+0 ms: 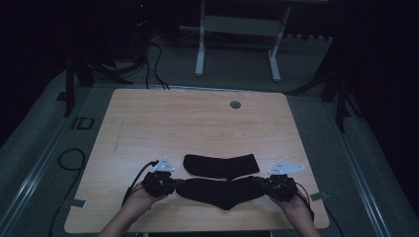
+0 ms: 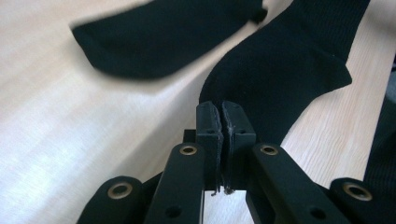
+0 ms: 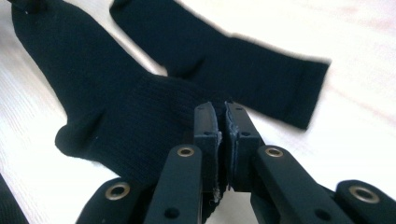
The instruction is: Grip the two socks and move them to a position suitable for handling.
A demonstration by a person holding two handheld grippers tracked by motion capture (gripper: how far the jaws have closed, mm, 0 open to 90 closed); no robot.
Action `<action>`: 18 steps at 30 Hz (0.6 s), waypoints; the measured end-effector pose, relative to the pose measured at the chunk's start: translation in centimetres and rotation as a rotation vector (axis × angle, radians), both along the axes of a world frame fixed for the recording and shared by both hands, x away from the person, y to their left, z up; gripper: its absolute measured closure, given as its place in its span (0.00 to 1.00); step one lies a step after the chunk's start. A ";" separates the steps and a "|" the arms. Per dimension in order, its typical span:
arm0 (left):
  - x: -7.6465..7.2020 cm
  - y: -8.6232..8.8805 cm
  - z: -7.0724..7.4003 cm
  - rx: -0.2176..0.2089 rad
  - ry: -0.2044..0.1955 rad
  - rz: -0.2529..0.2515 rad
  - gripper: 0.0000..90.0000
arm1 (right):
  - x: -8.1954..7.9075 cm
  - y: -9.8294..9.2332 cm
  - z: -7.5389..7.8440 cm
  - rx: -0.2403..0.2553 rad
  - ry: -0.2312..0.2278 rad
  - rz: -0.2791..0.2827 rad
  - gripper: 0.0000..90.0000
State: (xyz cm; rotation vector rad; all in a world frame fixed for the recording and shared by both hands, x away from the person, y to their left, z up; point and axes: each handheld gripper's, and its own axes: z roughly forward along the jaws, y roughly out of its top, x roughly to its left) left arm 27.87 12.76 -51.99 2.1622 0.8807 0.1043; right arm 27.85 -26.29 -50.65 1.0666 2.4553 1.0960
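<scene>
you had the near sock pinched at both ends, the left gripper with its fingers clamped on one end and the right gripper clamped on the other. it hung just off the surface, close in front of the far sock. judging from this, keeping both hands level and the fabric taut would have laid it squarely over its mate.

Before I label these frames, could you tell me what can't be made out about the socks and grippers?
- High view: near sock ends are hidden by the left gripper and right gripper; dim light blurs the jaws.
- Left gripper view: far sock is motion-blurred and cut by the top edge.
- Right gripper view: the near sock's pinched edge is hidden between the pads.
</scene>
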 end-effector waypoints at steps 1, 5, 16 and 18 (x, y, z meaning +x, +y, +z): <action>0.2 0.1 0.5 -0.003 -0.009 0.003 0.97 | 0.2 0.0 0.5 0.009 -0.009 -0.003 0.94; 1.4 0.2 2.3 -0.016 -0.042 0.022 0.96 | 1.3 0.0 2.3 0.019 -0.057 -0.010 0.94; 5.3 0.1 3.1 -0.015 -0.015 0.054 0.97 | 6.0 -0.1 2.8 0.021 -0.049 -0.065 0.94; 6.0 -0.1 2.5 0.003 0.003 0.054 0.97 | 6.8 0.0 1.8 0.005 -0.028 -0.074 0.94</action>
